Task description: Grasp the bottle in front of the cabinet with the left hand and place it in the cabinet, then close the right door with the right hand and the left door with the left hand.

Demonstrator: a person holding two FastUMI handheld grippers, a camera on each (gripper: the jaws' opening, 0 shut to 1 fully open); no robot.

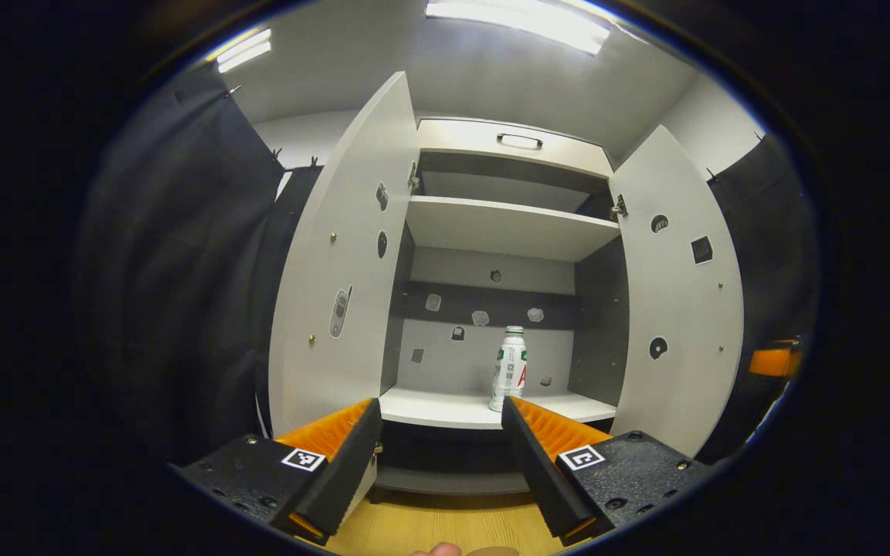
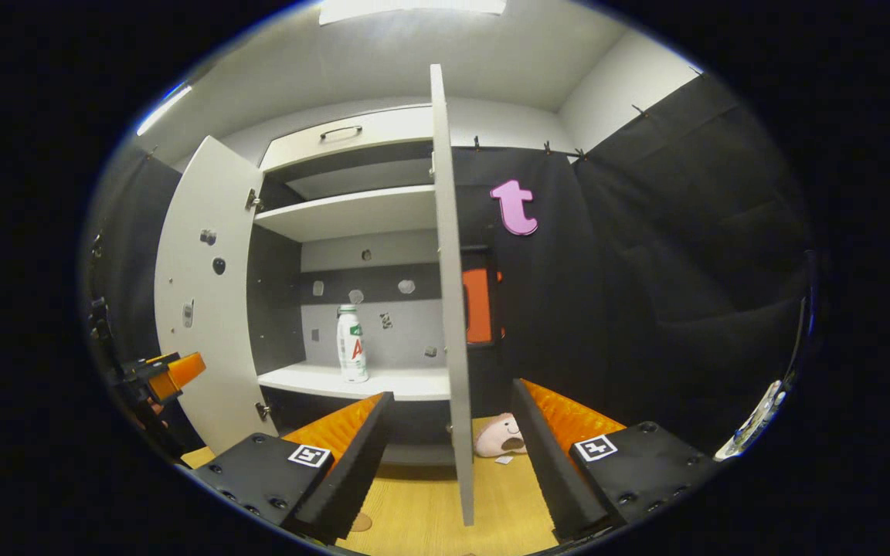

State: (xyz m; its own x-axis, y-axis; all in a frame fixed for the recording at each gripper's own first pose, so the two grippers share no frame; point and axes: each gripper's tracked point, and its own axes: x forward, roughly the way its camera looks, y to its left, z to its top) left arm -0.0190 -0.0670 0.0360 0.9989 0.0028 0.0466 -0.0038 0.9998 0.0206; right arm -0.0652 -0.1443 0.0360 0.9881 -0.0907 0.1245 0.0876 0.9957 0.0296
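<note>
White bottle [image 1: 508, 369] stands in the cabinet [image 1: 491, 409]; left tongs [image 1: 441, 413] and right tongs [image 2: 453, 401] both spread, empty

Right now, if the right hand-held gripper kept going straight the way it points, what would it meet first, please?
Probably the open right door: its edge stands between the open fingers of the right hand-held gripper. Depth is unclear, so it might slip just past it.

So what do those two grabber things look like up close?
Each hand-held gripper has two long wedge-shaped fingers with ridged inner faces, spread wide apart. Behind each finger sits a black, rough-textured block dotted with small screws, and each block carries a little square black-and-white marker tag. That goes for the left hand-held gripper in the left gripper view and the right hand-held gripper in the right gripper view.
</note>
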